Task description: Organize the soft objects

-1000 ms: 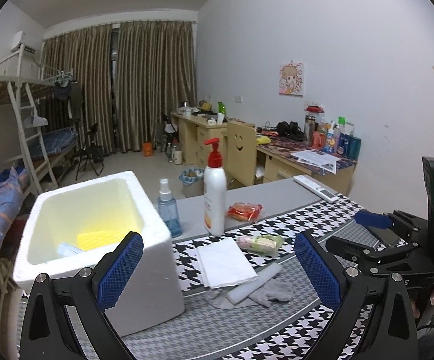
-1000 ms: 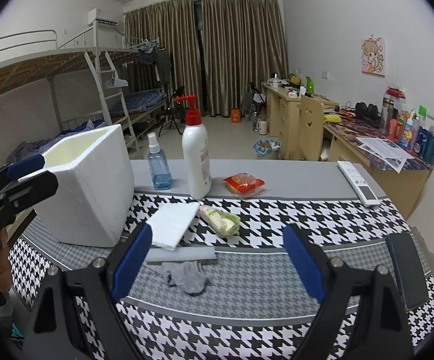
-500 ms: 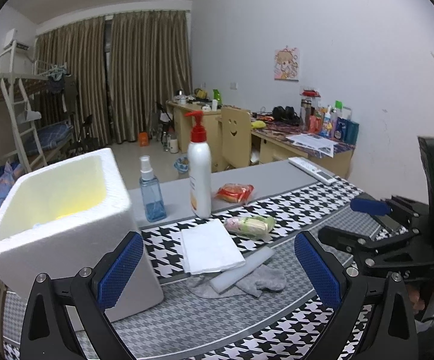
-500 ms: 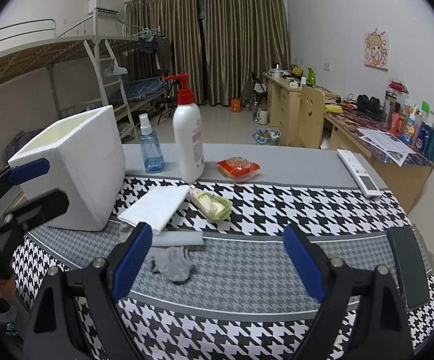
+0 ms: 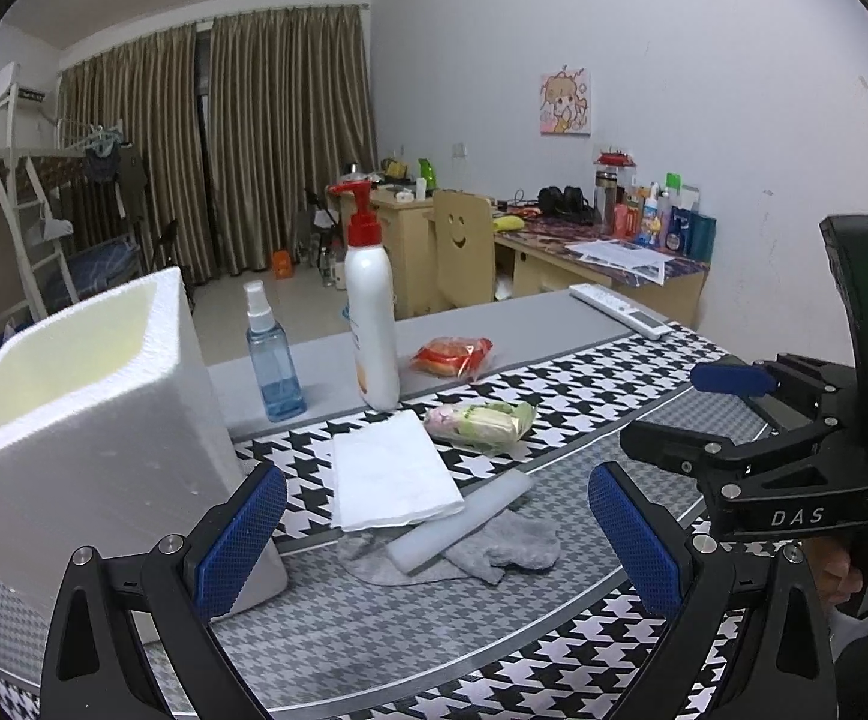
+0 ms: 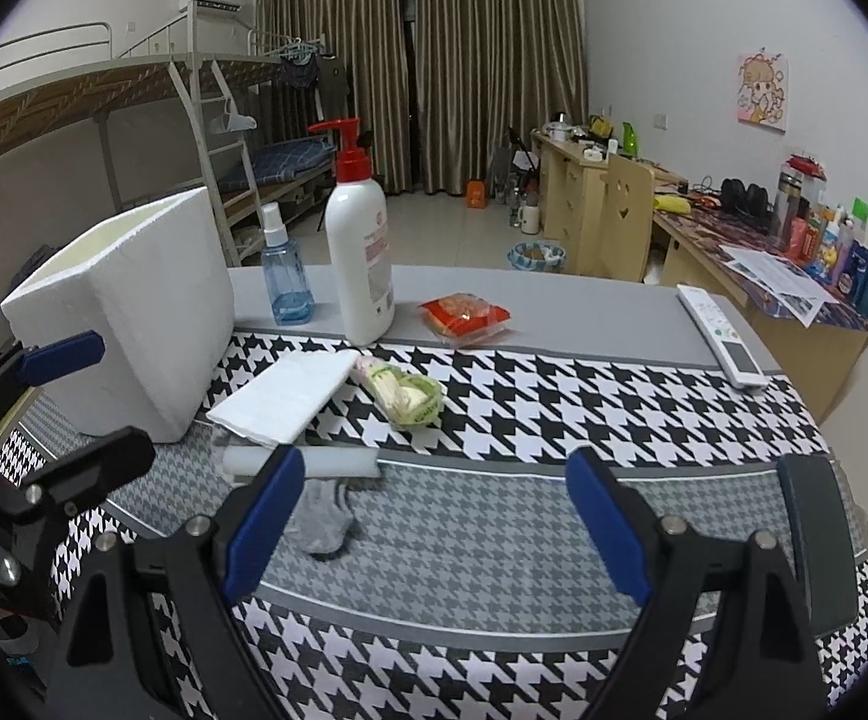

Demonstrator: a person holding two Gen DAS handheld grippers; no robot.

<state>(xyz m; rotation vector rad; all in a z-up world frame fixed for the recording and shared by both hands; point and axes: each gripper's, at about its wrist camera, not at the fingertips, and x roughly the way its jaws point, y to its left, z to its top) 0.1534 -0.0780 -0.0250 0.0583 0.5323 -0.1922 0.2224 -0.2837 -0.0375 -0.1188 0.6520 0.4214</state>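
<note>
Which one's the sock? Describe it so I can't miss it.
Start at the white foam box; the folded white tissue lies just right of it. Nearer the camera, a grey sock lies crumpled under a white foam strip, the only limp grey cloth there.

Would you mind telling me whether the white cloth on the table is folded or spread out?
Folded. The white cloth lies as a neat rectangular stack with layered edges visible, partly overlapping the white foam strip and grey sock.
</note>
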